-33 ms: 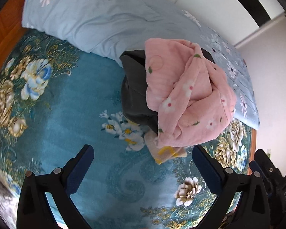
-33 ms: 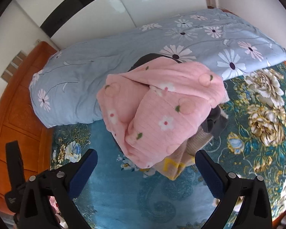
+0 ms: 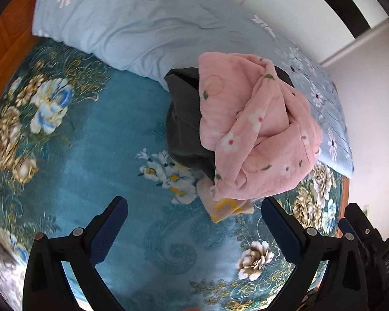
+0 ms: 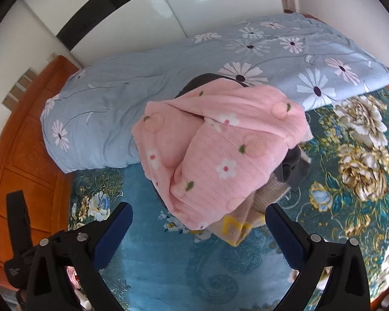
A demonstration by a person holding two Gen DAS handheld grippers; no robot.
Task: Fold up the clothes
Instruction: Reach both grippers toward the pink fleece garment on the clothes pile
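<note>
A heap of clothes lies on the bed. On top is a crumpled pink flowered garment (image 3: 259,134) (image 4: 215,155), draped over a dark grey garment (image 3: 184,119) (image 4: 294,165). A beige piece with yellow lettering (image 3: 228,208) (image 4: 236,229) sticks out at the heap's near edge. My left gripper (image 3: 194,204) hovers open just short of the heap, fingers spread wide with nothing between them. My right gripper (image 4: 198,208) is likewise open and empty, with the heap's near edge between and beyond its fingertips.
The teal floral bedspread (image 3: 103,142) (image 4: 246,272) stretches flat to the left of the heap. A rolled light blue daisy quilt (image 3: 142,26) (image 4: 142,90) lies behind it against the white wall. A wooden headboard (image 4: 26,155) bounds the left side.
</note>
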